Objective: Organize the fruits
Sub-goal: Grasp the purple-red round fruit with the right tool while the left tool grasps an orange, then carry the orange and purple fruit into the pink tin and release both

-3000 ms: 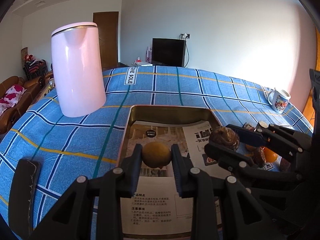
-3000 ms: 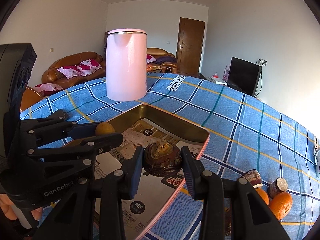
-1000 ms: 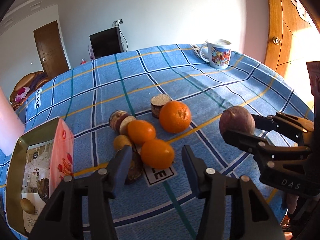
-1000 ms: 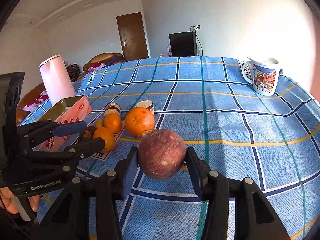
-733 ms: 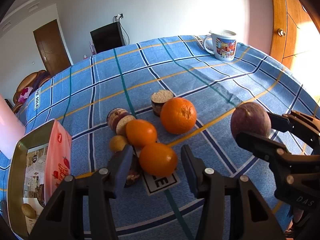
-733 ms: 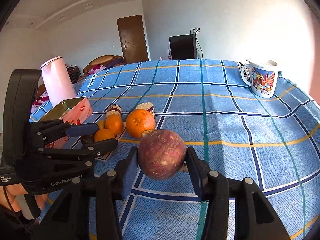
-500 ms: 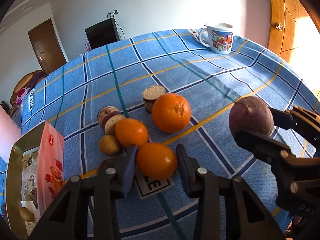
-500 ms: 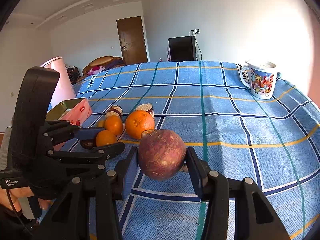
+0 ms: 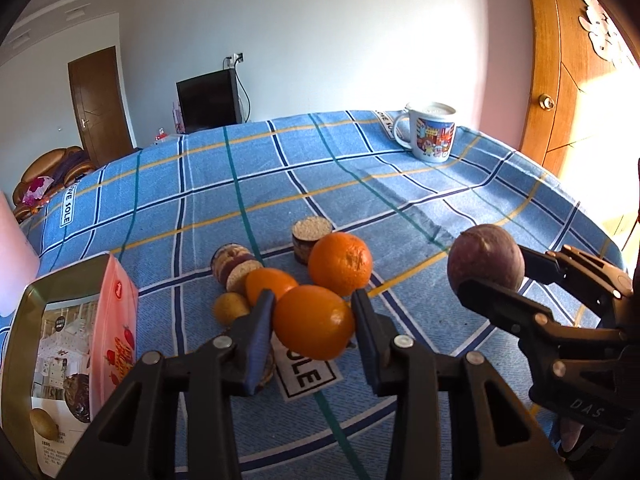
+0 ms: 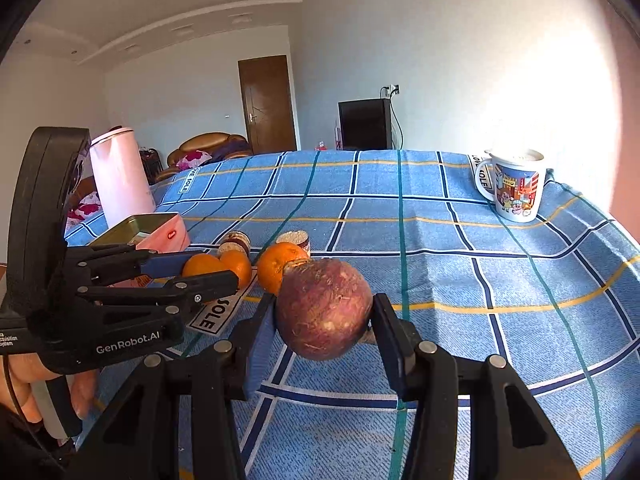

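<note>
Jaws of left gripper (image 9: 313, 322) now clamped on near orange (image 9: 313, 321).
A second ago they stood apart around it; right gripper (image 10: 323, 316) stays clamped on purple fruit (image 10: 323, 309), clear of table (image 10: 460, 240). Transfer to tin (image 9: 28, 320), far left, can follow.

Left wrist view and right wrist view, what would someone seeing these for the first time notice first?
Probably the two loaded grippers: the left gripper is clamped on a small orange at the near edge of the fruit cluster, and the right gripper holds a round purple-brown fruit above the blue checked tablecloth. Next, the colourful cartoon mug at the far right edge.
</note>
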